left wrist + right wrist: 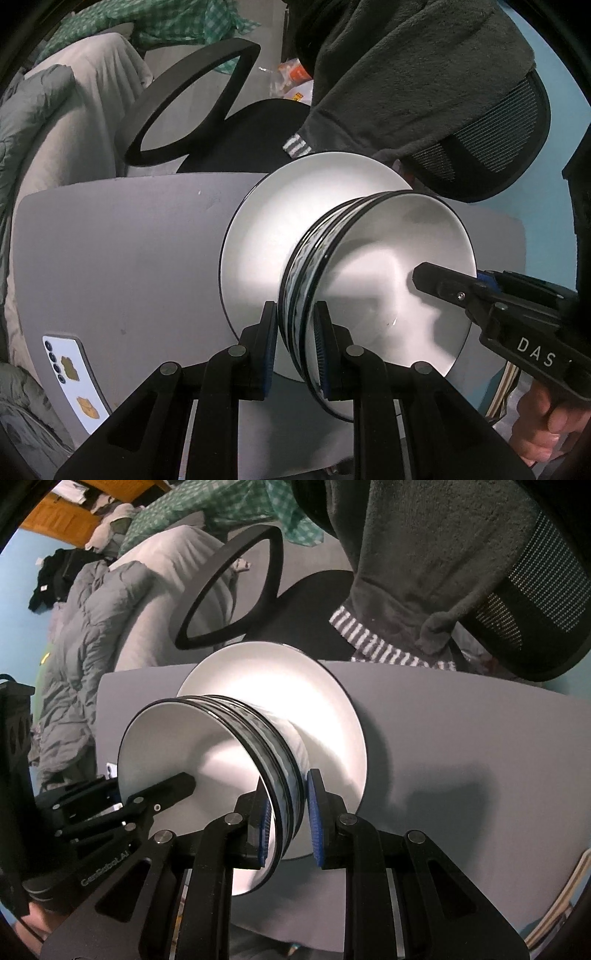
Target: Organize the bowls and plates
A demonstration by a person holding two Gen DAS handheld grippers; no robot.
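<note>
Both tongs are clamped on opposite sides of the bowl stack's rim: the left gripper (295,345), the right gripper (288,821). The bowl stack (369,280) hangs over the white plate (266,229) at the table's (129,240) far edge, seemingly about to land; only setting down and releasing looks left.

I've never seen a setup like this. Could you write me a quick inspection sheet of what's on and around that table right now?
Surface: grey table, mostly bare.
Job's things: stacked bowls held over a white plate; whether they touch it is unclear.
Clutter: white card with stickers at the table edge.
Grippers: left gripper and right gripper each clamp the bowls' rim on opposite sides.
Cables: nothing seen.
Surroundings: black office chair draped with a dark blanket; rumpled bedding.
</note>
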